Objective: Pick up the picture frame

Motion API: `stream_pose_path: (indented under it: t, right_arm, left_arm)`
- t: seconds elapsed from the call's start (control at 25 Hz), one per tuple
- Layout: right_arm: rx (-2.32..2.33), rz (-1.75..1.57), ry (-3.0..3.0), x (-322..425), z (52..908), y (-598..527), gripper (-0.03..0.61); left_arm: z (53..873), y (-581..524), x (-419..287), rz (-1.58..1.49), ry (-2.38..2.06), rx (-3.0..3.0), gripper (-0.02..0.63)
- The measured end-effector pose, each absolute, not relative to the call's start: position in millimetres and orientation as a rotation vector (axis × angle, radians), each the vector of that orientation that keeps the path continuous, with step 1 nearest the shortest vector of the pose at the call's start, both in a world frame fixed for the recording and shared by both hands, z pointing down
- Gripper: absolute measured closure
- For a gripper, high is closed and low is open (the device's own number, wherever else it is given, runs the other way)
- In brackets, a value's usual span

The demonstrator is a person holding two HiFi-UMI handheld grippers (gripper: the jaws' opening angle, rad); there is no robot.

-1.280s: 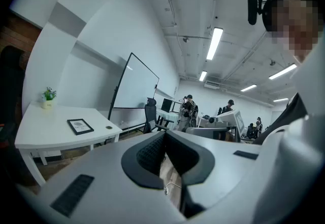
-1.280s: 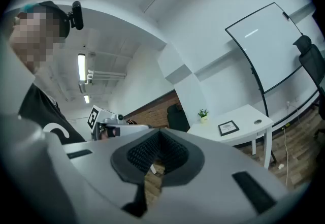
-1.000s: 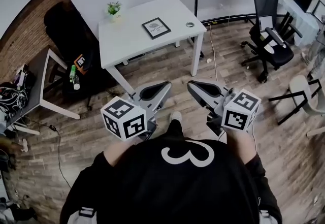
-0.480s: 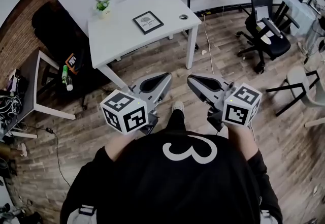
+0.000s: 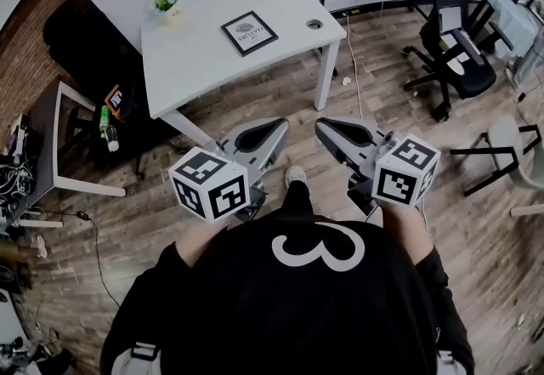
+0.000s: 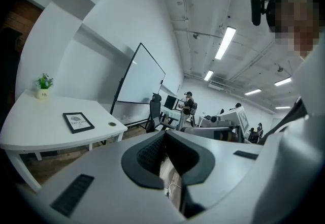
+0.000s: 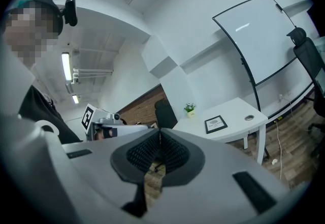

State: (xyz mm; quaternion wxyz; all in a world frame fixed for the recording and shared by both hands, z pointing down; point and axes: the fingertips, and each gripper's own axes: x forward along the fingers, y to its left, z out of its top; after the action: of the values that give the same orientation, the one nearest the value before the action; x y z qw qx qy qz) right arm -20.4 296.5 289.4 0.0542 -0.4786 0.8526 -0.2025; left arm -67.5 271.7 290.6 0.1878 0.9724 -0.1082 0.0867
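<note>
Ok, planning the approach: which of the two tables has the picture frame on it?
The white table straight ahead: the frame lies flat on it, between the plant and the cable hole. The dark table at left has none.

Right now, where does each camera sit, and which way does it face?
Head view: worn by the person, looking steeply down at the floor and white table; shows black-shirted torso, left claw, right claw.
Left gripper view: on the left claw, facing the table past its shut jaws; the person's head shows upper right.
Right gripper view: on the right claw, likewise facing the table; head upper left.
Shared: all three show the picture frame on the table.
</note>
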Motion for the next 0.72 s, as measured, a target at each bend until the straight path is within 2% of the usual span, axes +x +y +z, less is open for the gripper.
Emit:
stream_pose_path:
  t: [0.72]
  right_arm:
    - [-1.479,-0.7,2.574,56,292,127,0.554]
  left_arm:
    - [289,96,5,0.231,-0.309,2.679,0.597]
